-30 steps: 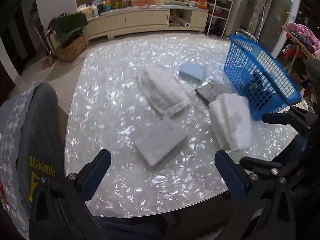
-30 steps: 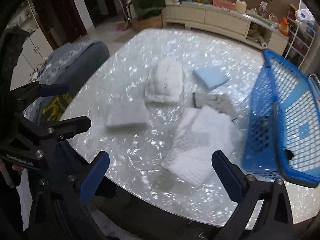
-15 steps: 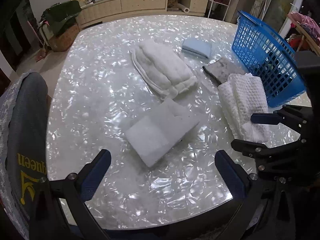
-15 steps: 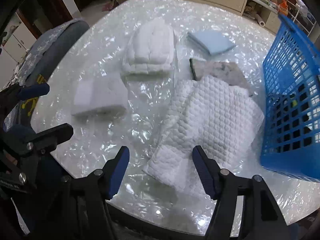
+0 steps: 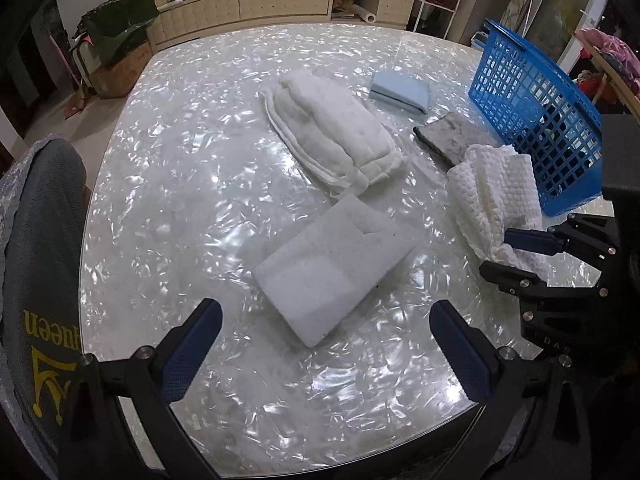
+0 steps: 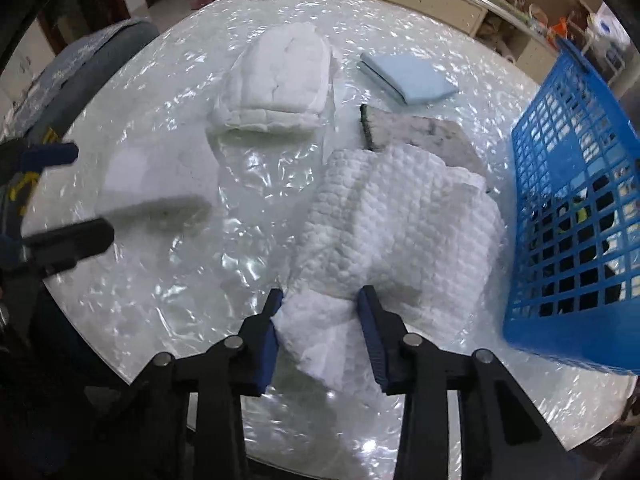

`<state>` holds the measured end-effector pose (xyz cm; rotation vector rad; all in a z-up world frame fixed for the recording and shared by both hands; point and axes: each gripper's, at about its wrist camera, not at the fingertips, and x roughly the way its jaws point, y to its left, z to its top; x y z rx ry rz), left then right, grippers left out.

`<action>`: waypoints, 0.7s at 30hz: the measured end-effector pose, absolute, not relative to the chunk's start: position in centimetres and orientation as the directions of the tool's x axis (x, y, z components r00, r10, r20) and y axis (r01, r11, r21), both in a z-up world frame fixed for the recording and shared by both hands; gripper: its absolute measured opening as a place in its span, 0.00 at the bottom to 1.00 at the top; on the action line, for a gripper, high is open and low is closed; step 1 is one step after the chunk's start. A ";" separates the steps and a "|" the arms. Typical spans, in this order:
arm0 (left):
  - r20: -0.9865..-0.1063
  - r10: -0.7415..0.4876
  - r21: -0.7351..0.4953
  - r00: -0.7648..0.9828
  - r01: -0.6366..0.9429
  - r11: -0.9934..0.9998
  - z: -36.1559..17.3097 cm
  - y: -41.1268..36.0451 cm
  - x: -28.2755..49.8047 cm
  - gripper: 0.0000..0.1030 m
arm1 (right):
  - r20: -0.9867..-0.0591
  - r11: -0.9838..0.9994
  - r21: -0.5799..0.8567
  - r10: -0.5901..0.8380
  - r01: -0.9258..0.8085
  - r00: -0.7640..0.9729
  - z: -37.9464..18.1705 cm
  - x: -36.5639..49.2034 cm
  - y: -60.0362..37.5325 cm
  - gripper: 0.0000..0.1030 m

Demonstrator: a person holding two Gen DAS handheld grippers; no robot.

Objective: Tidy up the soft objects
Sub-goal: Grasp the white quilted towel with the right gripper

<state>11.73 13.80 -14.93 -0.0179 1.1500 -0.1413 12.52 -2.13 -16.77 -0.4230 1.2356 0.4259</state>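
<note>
Pretty dim room overall, with light from above bouncing hard off the shiny pearly bench (image 5: 168, 184), so there's speckled white glare all over it in both views. The white waffle towel (image 6: 400, 220) and the folded white pad (image 5: 336, 264) are nearly blown out, detail washed. Heavy fisheye bending, black vignette in the corners. The left wrist view is reasonably sharp; the right wrist one is softer, with motion smear on the blue basket (image 6: 572, 208) and the far left edge. Background cabinets sit murky and noisy.
</note>
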 end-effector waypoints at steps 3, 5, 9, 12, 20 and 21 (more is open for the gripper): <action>-0.909 -0.122 -0.085 0.400 0.108 0.991 -14.9 13.7 11.7 1.00 | -0.957 0.852 -0.077 0.082 -0.518 0.278 -16.7 12.2 -2.4 0.31; -0.905 -0.131 -0.093 0.404 0.113 0.989 -14.8 13.8 11.6 1.00 | -0.959 0.858 -0.052 0.101 -0.511 0.267 -16.5 12.3 -2.6 0.19; -0.896 -0.156 -0.115 0.416 0.123 0.986 -14.4 14.2 11.6 1.00 | -0.957 0.868 0.012 0.154 -0.497 0.246 -15.6 12.5 -3.5 0.12; -0.876 -0.174 -0.116 0.449 0.154 0.981 -13.5 14.6 11.7 1.00 | -0.947 0.872 0.116 0.242 -0.475 0.212 -14.6 12.7 -4.4 0.11; -0.896 -0.161 -0.040 0.414 0.286 0.957 -13.3 15.1 14.6 1.00 | -0.929 0.869 0.150 0.287 -0.472 0.235 -12.2 12.6 -5.7 0.11; -0.904 -0.161 -0.030 0.397 0.317 0.948 -13.7 15.0 15.0 1.00 | -0.927 0.868 0.152 0.291 -0.473 0.235 -12.2 13.0 -5.9 0.11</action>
